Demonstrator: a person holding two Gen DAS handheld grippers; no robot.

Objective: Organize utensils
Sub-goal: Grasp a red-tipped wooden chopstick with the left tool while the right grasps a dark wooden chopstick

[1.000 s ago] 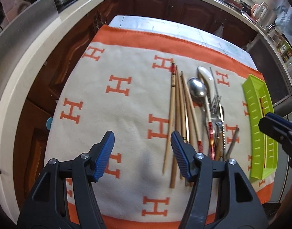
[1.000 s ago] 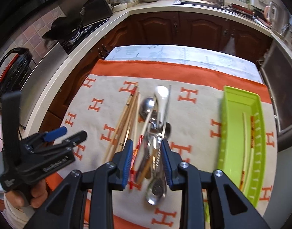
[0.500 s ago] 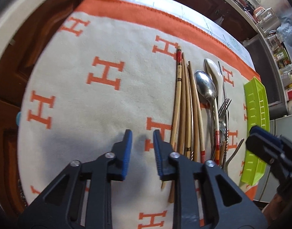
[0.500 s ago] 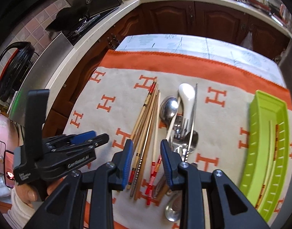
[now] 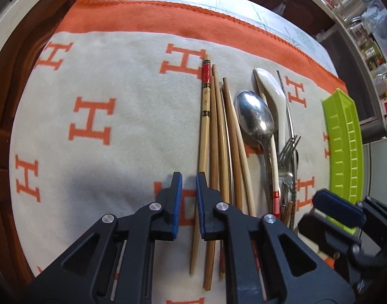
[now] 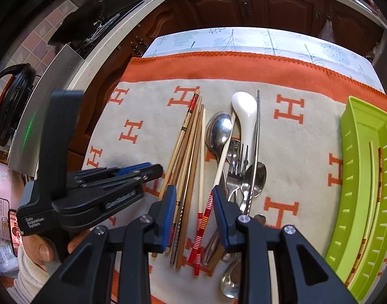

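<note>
A pile of utensils lies on the orange-and-cream cloth (image 5: 97, 81): several wooden chopsticks (image 5: 213, 126), a metal spoon (image 5: 255, 116), a white ceramic spoon (image 5: 272, 91), forks (image 5: 288, 149) and red-striped chopsticks (image 6: 202, 225). My left gripper (image 5: 189, 179) hovers just left of the chopsticks, jaws narrowed to a small gap with nothing between them. My right gripper (image 6: 193, 195) is open above the near ends of the chopsticks (image 6: 188, 152). The left gripper also shows in the right wrist view (image 6: 153, 169).
A lime-green utensil tray (image 6: 355, 131) with two chopsticks in it lies at the cloth's right edge; it also shows in the left wrist view (image 5: 343, 126). Dark wooden cabinets and a countertop ring the table. A black kettle (image 6: 11, 101) stands far left.
My left gripper narrowed its jaws from wide open to a small gap and moved right and lower, up to the chopsticks. My right gripper opened a little wider and moved lower over the pile.
</note>
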